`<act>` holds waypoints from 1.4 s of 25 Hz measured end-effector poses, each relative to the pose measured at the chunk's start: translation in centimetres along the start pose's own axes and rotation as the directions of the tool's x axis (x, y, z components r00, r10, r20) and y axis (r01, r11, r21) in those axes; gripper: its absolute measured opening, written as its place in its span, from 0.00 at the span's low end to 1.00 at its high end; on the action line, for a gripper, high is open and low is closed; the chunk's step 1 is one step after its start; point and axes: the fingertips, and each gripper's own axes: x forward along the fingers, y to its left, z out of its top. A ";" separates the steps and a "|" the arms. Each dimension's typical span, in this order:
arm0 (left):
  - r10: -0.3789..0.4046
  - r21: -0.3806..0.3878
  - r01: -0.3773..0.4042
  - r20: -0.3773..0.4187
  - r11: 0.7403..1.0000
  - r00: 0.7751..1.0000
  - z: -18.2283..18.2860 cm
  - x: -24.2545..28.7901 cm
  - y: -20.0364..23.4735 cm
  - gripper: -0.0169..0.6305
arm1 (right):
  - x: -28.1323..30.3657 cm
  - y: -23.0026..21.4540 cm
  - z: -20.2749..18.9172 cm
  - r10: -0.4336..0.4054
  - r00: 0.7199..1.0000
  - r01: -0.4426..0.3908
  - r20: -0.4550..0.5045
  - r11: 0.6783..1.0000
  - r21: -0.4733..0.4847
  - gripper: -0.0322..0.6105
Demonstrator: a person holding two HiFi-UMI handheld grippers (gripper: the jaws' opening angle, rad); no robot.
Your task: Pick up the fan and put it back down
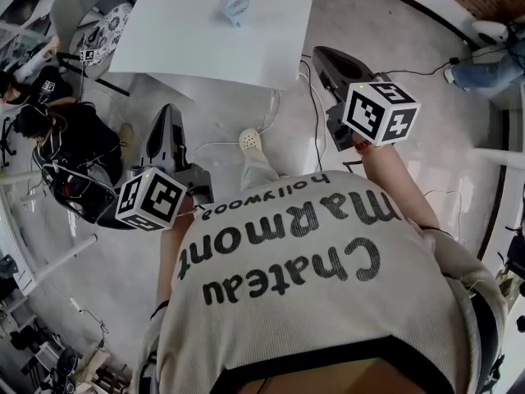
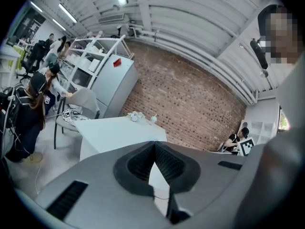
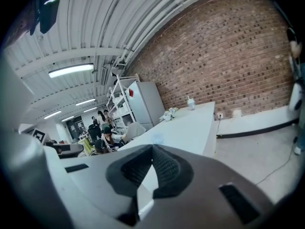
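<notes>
Fan (image 1: pixel 233 8) sits on the table (image 1: pixel 180 31), well ahead of us. Left claw (image 2: pixel 154 147) and right claw (image 3: pixel 152 150) are pinched shut and empty, since we're not in reach yet.

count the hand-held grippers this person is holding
2: the left hand-held gripper at the head view's lower left, the right hand-held gripper at upper right, both shut and empty.
</notes>
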 end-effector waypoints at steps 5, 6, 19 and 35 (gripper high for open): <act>-0.013 0.001 0.013 0.000 1.000 1.000 0.8 1.8 0.8 0.03 | 1.6 -0.5 0.2 -0.010 1.000 0.010 -0.007 1.000 0.004 0.05; -0.015 0.001 0.015 -0.001 1.000 1.000 0.9 2.3 1.0 0.03 | 2.0 -0.7 0.3 -0.014 1.000 0.014 -0.005 1.000 0.004 0.05; -0.045 -0.014 0.045 -0.020 0.999 0.999 4.6 9.4 5.4 0.03 | 10.6 -0.6 1.2 0.003 0.995 -0.011 -0.102 0.996 -0.086 0.26; -0.110 -0.013 0.110 0.011 0.994 0.994 9.2 14.5 9.0 0.03 | 17.6 0.5 1.4 -0.030 0.964 -0.063 -0.264 0.940 -0.336 0.33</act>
